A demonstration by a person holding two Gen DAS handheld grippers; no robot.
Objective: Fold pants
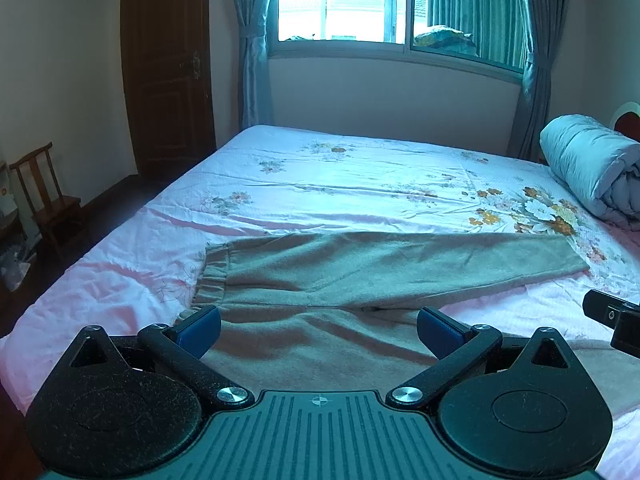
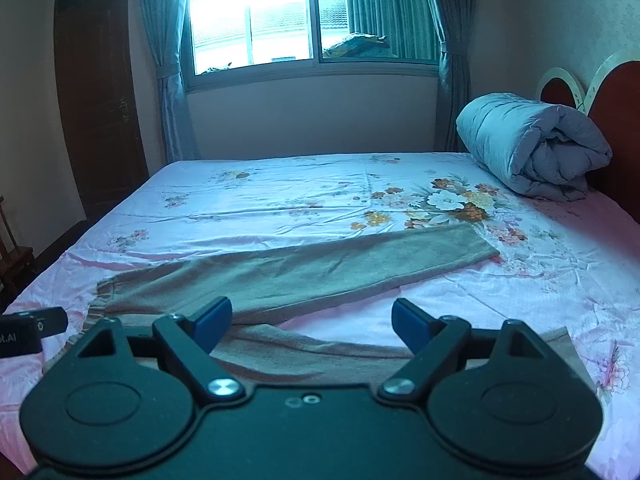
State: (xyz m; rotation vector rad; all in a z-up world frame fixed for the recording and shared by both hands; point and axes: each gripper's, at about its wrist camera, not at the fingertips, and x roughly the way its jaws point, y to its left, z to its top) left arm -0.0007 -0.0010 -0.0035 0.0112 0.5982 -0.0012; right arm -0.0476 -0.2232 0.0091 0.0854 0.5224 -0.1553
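Olive-tan pants [image 1: 360,264] lie spread on the bed, waistband at the left, one leg stretching to the right; the near leg runs toward me. They also show in the right wrist view [image 2: 320,268]. My left gripper [image 1: 318,330] is open and empty, hovering over the pants near the waist and crotch. My right gripper [image 2: 312,322] is open and empty, above the near leg. The right gripper's tip shows at the right edge of the left wrist view [image 1: 612,320]; the left gripper's tip shows at the left edge of the right wrist view [image 2: 32,330].
The bed has a pink floral sheet [image 1: 360,176]. A rolled grey quilt [image 2: 532,148] lies by the red headboard [image 2: 616,112]. A window with curtains [image 1: 384,4] is behind the bed. A wooden chair [image 1: 44,204] and a dark door [image 1: 168,64] stand at the left.
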